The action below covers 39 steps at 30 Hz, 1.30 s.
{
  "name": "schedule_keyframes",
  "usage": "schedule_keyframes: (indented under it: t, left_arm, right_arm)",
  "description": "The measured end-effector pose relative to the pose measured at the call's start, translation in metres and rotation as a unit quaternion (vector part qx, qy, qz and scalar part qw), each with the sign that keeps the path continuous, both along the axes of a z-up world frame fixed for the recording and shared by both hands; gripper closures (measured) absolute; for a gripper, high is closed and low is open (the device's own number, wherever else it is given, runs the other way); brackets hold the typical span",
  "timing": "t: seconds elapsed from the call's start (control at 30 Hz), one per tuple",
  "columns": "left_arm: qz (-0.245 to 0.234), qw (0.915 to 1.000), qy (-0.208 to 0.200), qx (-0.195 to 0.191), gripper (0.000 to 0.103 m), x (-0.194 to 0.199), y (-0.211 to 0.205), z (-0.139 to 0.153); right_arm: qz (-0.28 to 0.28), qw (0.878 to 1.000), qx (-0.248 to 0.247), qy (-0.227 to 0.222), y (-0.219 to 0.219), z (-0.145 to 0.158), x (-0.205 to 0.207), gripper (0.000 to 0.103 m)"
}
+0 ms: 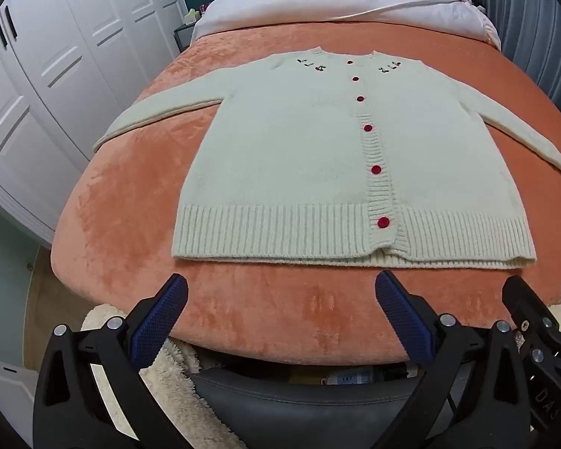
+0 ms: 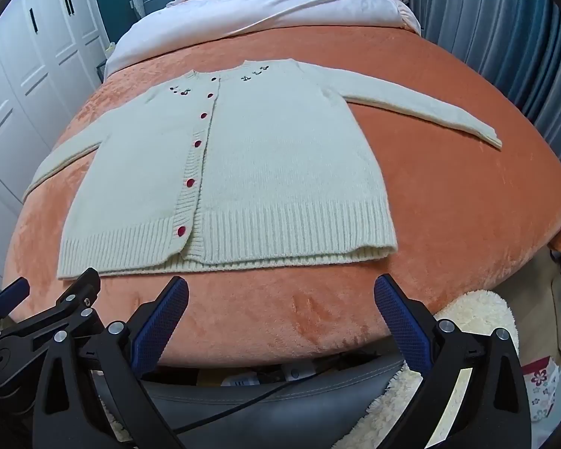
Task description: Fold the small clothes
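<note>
A small cream knit cardigan (image 1: 299,149) with red buttons lies flat, front up, on the orange blanket (image 1: 138,202), both sleeves spread out to the sides. It also shows in the right wrist view (image 2: 265,164). My left gripper (image 1: 280,299) is open and empty, just short of the ribbed hem at the bed's near edge. My right gripper (image 2: 280,299) is open and empty, also in front of the hem, to the right of the left one. The right gripper also shows at the right edge of the left wrist view (image 1: 542,299).
White wardrobe doors (image 1: 56,75) stand left of the bed. A white duvet (image 1: 336,3) is bunched at the head. Grey curtains (image 2: 505,37) hang on the right. A fluffy cream rug (image 2: 478,318) and a dark chair edge (image 1: 299,389) lie below the bed's near edge.
</note>
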<state>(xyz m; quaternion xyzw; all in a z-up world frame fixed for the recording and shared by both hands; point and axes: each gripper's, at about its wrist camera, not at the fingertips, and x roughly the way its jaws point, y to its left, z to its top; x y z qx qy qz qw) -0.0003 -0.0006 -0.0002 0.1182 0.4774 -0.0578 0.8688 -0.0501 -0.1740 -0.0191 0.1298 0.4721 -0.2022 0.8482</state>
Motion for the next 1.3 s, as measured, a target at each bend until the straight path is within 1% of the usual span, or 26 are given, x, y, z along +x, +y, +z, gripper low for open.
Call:
schedule_keyframes:
  t: [0.3, 0.37, 1.3]
  left_arm:
    - [0.000, 1.0000, 0.004, -0.004, 0.005, 0.002, 0.004, 0.000]
    - [0.001, 1.0000, 0.002, -0.003, 0.005, 0.002, 0.004, 0.000]
    - [0.001, 1.0000, 0.009, -0.004, 0.005, 0.001, 0.008, -0.003]
  right_arm:
    - [-0.004, 1.000, 0.012, 0.008, 0.002, -0.005, 0.008, 0.005]
    - [0.001, 1.000, 0.003, -0.008, 0.002, 0.002, -0.003, 0.005]
    - [0.007, 1.000, -0.001, -0.010, 0.009, 0.003, 0.000, 0.005]
